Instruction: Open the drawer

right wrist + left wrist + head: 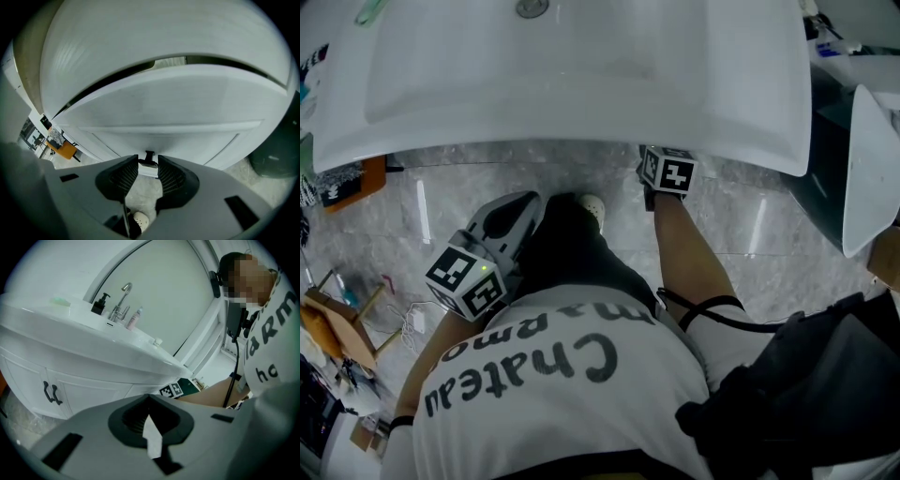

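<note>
- The white T-shirt (581, 375) reads "Chateau". I can only read "marmo" in the line above it.
- The curved white drawer front (168, 108) sits directly beneath the front rim of the white ceramic basin (581, 84). A dark gap runs along its top edge.
- My right gripper (148, 160) reaches under that rim, angled downward. Its fingers are clamped on the small dark drawer handle (149, 154).
- My left gripper (149, 401) hangs beside the knee, fingers together on nothing, well apart from the vanity.
- The grey marble floor (487, 197) gives me open room on the left. A dark bin (820, 187) crowds the vanity's right corner.
</note>
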